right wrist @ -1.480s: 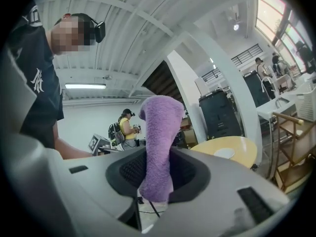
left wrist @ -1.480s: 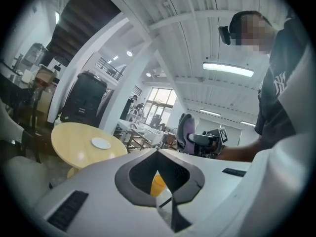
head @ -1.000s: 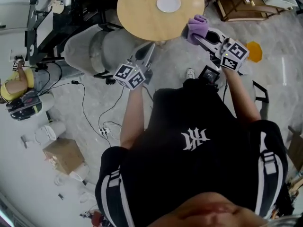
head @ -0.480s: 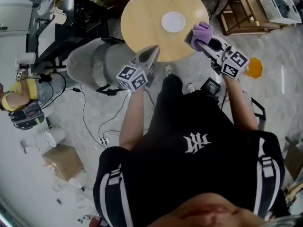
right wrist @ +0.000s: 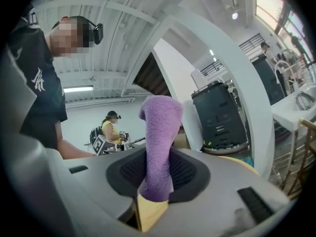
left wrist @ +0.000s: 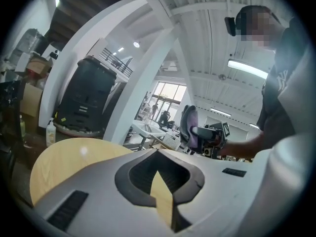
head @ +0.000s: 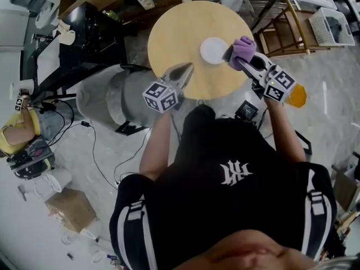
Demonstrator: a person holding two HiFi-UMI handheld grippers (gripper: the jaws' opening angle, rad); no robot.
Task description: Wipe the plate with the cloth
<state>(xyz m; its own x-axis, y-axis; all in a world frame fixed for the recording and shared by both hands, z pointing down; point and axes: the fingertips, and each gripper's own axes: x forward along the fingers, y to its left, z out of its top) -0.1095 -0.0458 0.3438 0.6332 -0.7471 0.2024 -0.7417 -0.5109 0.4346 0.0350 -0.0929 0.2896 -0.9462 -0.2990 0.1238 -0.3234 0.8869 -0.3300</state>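
A small white plate [head: 212,49] lies on the round wooden table [head: 174,38], right of its middle. My right gripper [head: 236,55] is shut on a purple cloth [head: 243,46], which hangs at the plate's right edge, above the table. In the right gripper view the cloth [right wrist: 159,137] stands up between the jaws of that gripper [right wrist: 155,194]. My left gripper [head: 185,70] is shut with nothing in it and reaches over the table's near edge, left of the plate. In the left gripper view its tips [left wrist: 160,184] point across the tabletop [left wrist: 64,162], with the cloth [left wrist: 189,127] at the right.
A grey rounded bulk [head: 109,91] sits on the floor left of the table. A wooden frame [head: 284,27] and a white basket [head: 332,18] stand at the right. Cables [head: 95,145] trail over the floor. A person in yellow [head: 14,134] is at the far left.
Both grippers have moved forward from the floor side to over the table. The cloth has come up beside the plate. The table has drawn nearer in the head view.
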